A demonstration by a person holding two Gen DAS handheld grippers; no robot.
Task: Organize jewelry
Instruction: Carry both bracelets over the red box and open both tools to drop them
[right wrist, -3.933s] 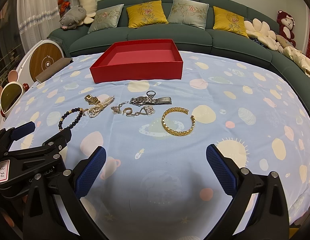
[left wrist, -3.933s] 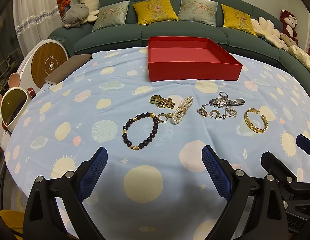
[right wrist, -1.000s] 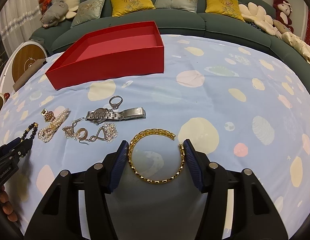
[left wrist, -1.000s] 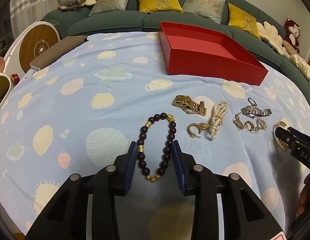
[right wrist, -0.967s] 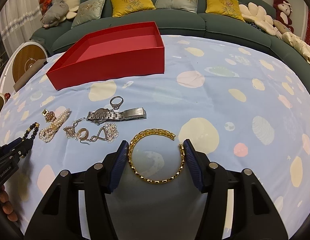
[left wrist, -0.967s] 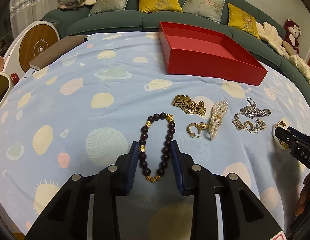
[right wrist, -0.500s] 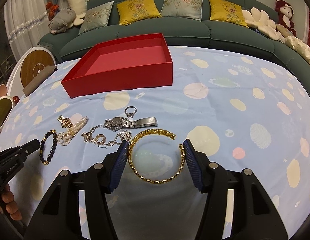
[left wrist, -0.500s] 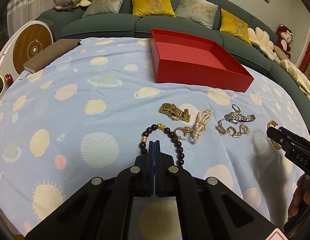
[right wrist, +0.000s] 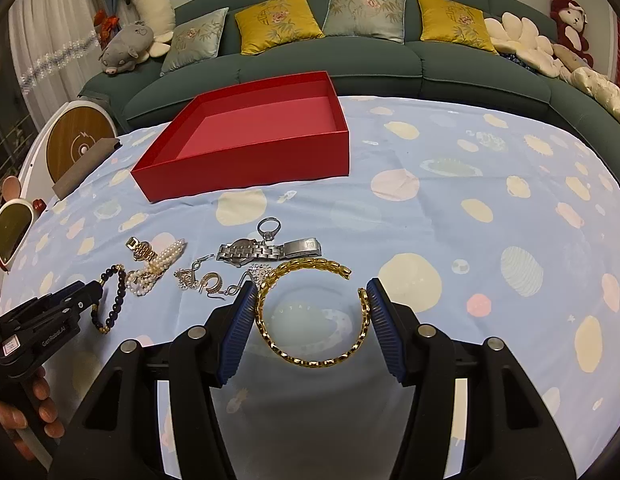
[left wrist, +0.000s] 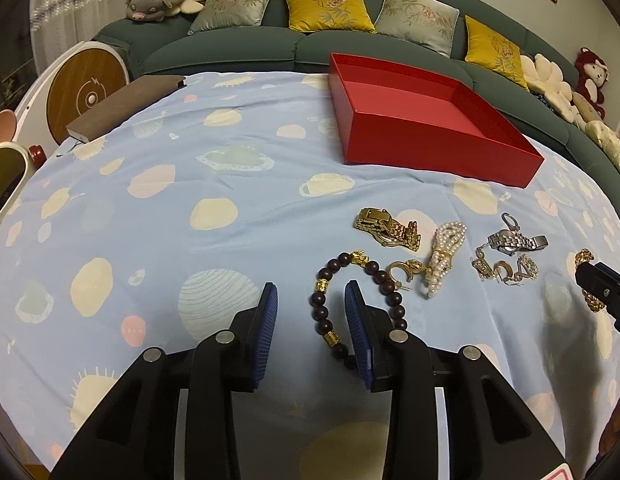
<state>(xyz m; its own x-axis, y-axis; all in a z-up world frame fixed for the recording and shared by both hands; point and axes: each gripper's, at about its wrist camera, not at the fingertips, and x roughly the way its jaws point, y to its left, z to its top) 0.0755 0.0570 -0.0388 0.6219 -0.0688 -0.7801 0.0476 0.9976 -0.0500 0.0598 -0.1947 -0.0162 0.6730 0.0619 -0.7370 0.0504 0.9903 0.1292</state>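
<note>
Fingers of the left gripper (left wrist: 312,312), just reopened, straddle one side of the beaded bracelet (left wrist: 322,312), gripping nothing.

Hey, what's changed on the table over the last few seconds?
Both grippers came down onto the jewelry. The right gripper closed on the gold bangle and holds it. The left gripper shut, and its jaws have just been opening; the bead bracelet shifted, one side now between them. The red box and the other pieces stayed put.

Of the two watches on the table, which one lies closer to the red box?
The gold watch. It lies left of the pearl bracelet and nearer the red box, while the silver watch lies farther right, toward the right gripper.
</note>
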